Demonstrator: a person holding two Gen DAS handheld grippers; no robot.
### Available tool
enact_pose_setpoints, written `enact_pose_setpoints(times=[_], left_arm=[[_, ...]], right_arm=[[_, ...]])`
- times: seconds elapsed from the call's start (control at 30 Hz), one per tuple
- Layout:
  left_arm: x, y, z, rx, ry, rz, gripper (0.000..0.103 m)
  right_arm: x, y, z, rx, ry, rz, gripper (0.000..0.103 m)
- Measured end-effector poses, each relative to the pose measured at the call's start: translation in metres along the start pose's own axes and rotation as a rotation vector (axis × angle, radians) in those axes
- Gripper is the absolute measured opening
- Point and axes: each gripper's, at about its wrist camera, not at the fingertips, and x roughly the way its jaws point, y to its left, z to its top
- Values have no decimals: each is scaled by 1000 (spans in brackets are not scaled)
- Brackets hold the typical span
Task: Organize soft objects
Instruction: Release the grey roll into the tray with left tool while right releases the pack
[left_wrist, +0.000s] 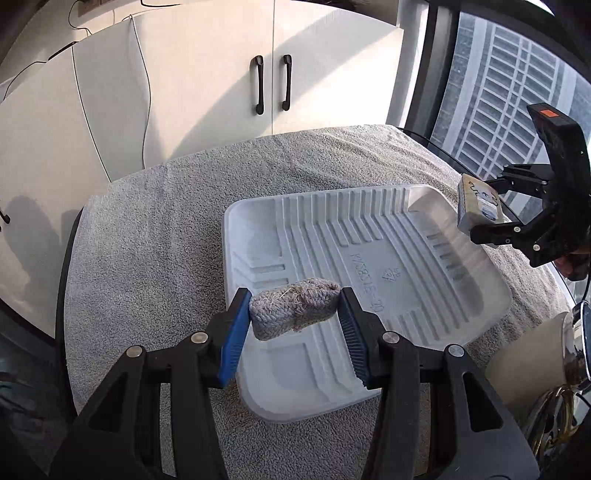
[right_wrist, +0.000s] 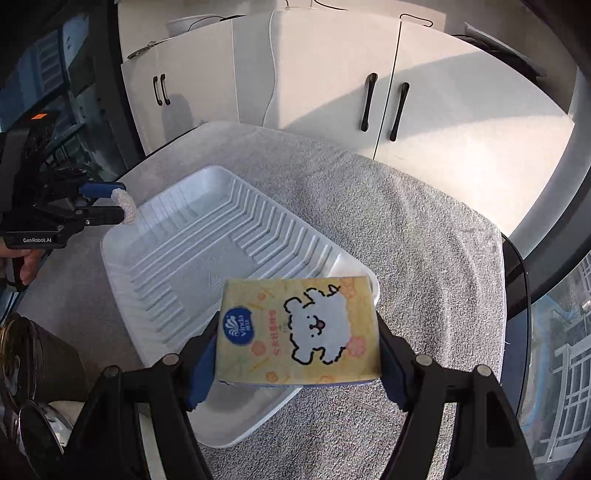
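We see white cabinet doors (left_wrist: 229, 74) with black bar handles (left_wrist: 259, 85) behind a grey towel-covered table (left_wrist: 155, 229). Sunlight and shadows cross them; a dark-framed window (left_wrist: 517, 85) shows a pale high-rise building.

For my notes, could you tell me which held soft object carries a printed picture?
The yellow tissue pack in the right gripper; the left gripper's grey rope bundle is plain.

A grey towel-covered table (left_wrist: 155, 229) is carrying a white ribbed foam tray (left_wrist: 424, 258), lying just beyond both grippers' fingers.
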Motion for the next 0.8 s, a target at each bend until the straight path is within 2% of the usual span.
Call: enact_pose_setpoints(times=[0.2,0.33,0.53,0.7,0.8], left_arm=[[30,-1,-4,-4,86,39,46],[31,-11,-14,5,118,55,46],[19,-24,-36,-34,152,57,47],[7,-23,-46,-114,161,-20,47],[6,-22,-44,-144,173,-37,47]], right_arm=[[43,8,4,-59,76,42,75],[50,10,0,-76,84,48,76],[55,14,-3,-138,108,-24,76],[50,4,0,-146,128,-33,76],[52,4,2,-166,139,-56,76]])
